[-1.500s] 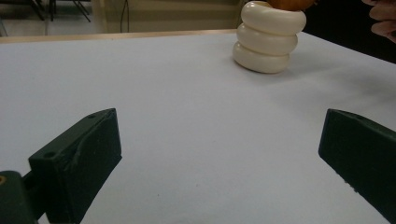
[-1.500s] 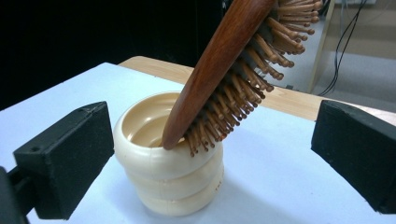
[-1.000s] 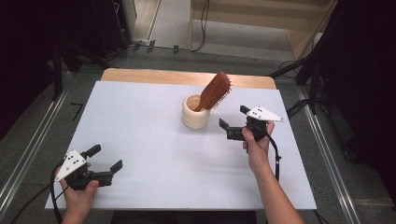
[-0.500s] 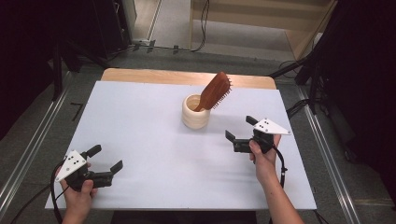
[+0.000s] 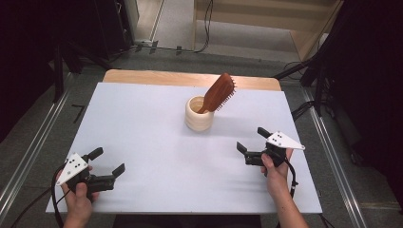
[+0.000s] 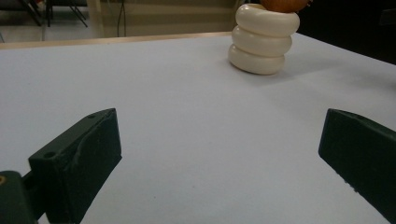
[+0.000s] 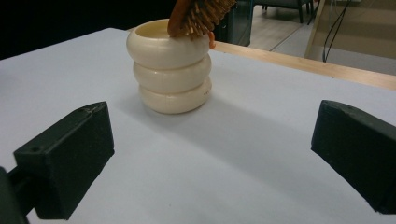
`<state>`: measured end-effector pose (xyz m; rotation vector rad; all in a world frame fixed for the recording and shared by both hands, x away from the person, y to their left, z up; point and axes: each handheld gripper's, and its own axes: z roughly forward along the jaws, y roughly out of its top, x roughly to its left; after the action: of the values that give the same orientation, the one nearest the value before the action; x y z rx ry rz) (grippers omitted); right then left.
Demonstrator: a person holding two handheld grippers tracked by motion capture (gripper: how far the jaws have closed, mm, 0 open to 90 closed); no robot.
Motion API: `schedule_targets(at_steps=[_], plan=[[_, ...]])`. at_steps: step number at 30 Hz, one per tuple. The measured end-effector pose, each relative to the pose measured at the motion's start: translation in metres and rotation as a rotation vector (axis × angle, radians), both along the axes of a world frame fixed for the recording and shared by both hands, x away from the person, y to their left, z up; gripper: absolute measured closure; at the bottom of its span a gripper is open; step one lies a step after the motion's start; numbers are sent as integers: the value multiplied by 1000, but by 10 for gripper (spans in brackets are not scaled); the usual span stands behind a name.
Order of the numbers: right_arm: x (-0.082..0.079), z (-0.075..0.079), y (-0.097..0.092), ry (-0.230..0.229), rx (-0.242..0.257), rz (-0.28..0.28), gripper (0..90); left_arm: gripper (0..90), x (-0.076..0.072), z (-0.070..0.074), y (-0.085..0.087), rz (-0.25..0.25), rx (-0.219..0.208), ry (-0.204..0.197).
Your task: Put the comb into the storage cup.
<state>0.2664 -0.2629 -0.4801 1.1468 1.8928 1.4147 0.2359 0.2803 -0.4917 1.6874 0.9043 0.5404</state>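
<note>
A ribbed cream holder [image 5: 199,114] is set near the table's [image 5: 142,123] far edge, with a wooden hairbrush [image 5: 218,92] leaned inside. Both the left tool [image 5: 105,161] and the right tool [image 5: 251,140] are held wide, nothing gripped, over bare white table.

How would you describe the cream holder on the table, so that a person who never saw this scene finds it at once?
Start from the white table and look a little right of its middle, toward the far wooden edge. There stands the cream holder, shaped like three stacked rings. It is the one thing with a brown hairbrush leaning out of it, bristle head up.
</note>
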Motion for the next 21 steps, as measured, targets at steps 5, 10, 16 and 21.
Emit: schedule_targets(at_steps=[5,10,16,21], plan=[[-9,-4,-8,1,-9,-5,0,0,0,0,0,0,-1,0],[-20,-8,-18,3,-11,-10,0,0,0,0,1,0,-2,1],[-31,-10,-30,10,-7,-28,0,0,0,0,1,1,-2,1],[-37,-14,-37,17,-4,-29,0,0,0,0,1,3,-1,2]])
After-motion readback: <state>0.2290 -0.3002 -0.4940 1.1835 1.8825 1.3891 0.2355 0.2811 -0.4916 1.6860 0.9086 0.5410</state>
